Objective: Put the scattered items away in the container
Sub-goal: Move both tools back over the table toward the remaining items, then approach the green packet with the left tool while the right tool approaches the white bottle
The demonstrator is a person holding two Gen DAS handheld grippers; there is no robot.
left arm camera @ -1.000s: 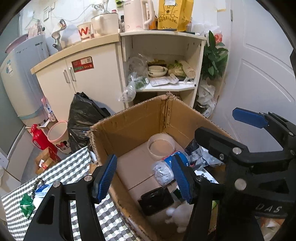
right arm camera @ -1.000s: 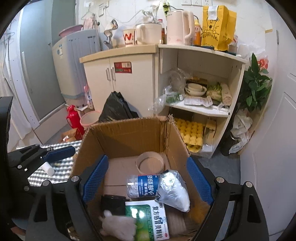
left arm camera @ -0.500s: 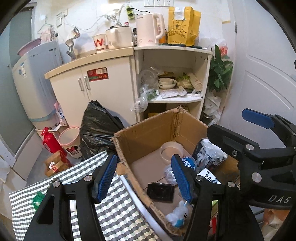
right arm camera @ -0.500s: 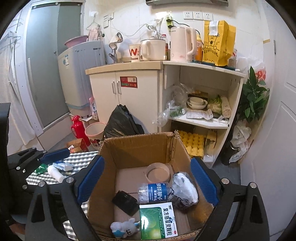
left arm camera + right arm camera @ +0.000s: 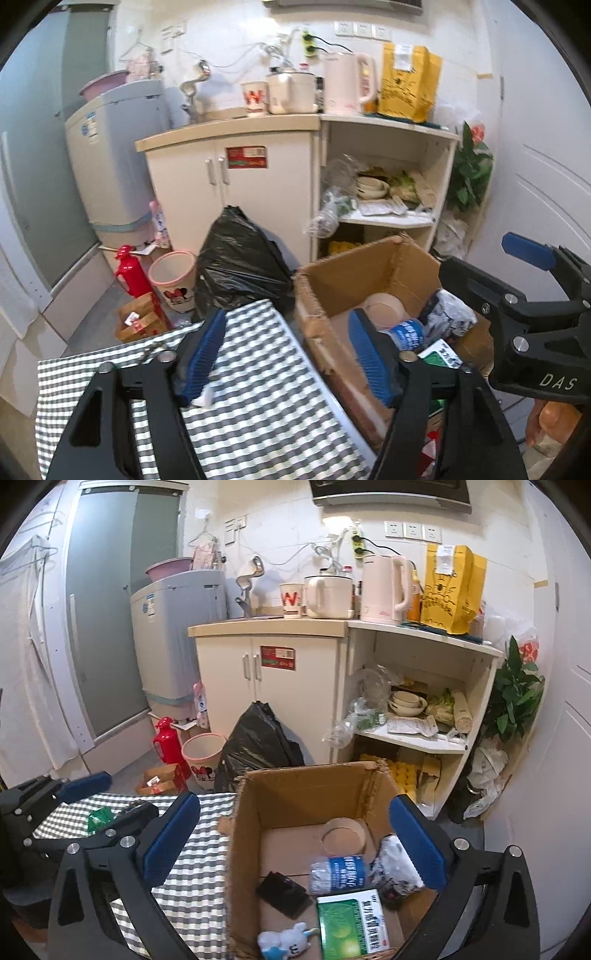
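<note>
- Hanging above the checked counter (image 5: 266, 387), the left tongs (image 5: 286, 356) stood spread wide with nothing between their blue pads.
- The right tongs (image 5: 291, 840) were spread just as wide over the cardboard box (image 5: 306, 794), also empty.
- The box stood just beside the counter's edge, its flaps up.
- Inside lay a roll of tape (image 5: 343, 836) near the far wall, a plastic bottle with a blue label (image 5: 338, 873) on its side, and a crinkled bag (image 5: 395, 866) touching the bottle's right end.
- Nearer the camera lay a flat black pouch (image 5: 284, 893), a green medicine box (image 5: 351, 923) and a small white plush toy (image 5: 282, 941).
- A green packet (image 5: 98, 818) lay on the counter, well apart from the box, beside the left tongs as seen from the right wrist.
</note>
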